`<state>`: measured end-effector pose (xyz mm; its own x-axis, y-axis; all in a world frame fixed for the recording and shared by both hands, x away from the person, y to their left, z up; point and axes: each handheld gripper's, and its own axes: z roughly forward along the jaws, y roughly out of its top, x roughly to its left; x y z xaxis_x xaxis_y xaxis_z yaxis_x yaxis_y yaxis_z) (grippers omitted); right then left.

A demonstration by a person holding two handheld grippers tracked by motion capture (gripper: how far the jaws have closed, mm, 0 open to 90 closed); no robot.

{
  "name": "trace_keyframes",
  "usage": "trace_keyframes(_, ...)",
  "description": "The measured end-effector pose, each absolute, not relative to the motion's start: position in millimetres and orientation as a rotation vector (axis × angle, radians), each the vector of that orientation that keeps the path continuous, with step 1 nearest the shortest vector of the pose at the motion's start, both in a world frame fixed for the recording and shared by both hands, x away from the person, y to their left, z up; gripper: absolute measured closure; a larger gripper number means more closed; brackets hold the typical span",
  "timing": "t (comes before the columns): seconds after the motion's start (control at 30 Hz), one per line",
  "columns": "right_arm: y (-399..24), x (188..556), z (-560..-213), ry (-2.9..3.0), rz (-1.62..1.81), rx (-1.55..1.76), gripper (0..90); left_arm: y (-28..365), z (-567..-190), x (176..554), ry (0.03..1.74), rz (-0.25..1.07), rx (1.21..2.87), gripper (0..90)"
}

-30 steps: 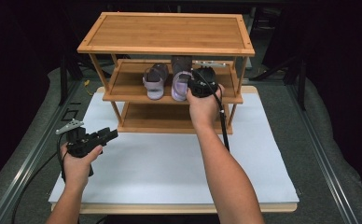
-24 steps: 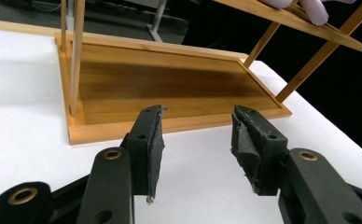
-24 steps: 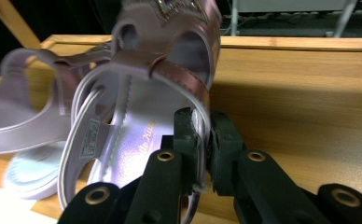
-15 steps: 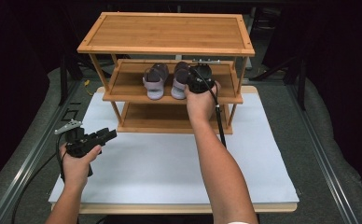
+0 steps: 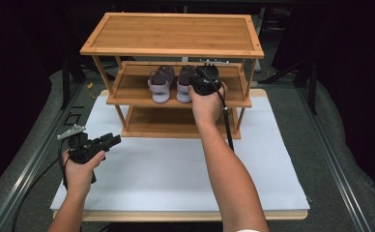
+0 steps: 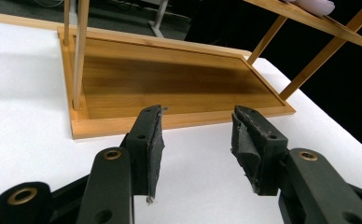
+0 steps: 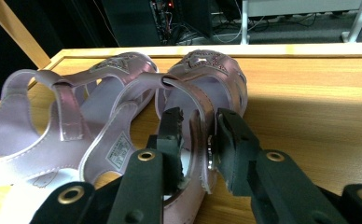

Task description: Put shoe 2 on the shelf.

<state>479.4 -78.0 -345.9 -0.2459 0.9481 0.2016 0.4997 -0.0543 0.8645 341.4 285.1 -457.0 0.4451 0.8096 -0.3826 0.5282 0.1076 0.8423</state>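
The right gripper [image 7: 195, 135] reaches into the middle shelf [image 5: 234, 94] of the bamboo shoe rack [image 5: 176, 36], and its jaws have just been opening: the heel strap of the right-hand lilac sandal [image 7: 202, 88] stands between the pads, with a gap showing on each side, so the grip looks released. That sandal rests on the middle shelf just beside its mate [image 7: 53, 116], toes pointing to the back of the rack. To finish the placing well, I judge the jaws should spread wider before the hand draws straight back, so that no pad drags the strap and twists the pair out of line. The left gripper [image 6: 195, 149] waits in front of the rack's bottom shelf [image 6: 170, 79], jaws wide apart with nothing between them. The rack stands on a white board [image 5: 166, 179] set on grey matting; around it the room is dark.
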Motion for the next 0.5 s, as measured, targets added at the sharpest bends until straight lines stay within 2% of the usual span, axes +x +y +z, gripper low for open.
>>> trace_keyframes(0.17,-80.1,472.9,-343.3,1.750,1.277,1.507,66.7,283.6,-457.2,341.8,1.212,0.306,1.557,52.7)
trace_keyframes(0.37,-86.9,456.9,-337.0,1.762,1.302,1.457,66.2,278.6,-457.5,343.0,1.197,0.311,1.571,52.6)
trace_keyframes(0.5,-92.4,441.3,-333.2,1.783,1.334,1.407,66.4,273.5,-455.6,343.6,1.176,0.326,1.583,56.2)
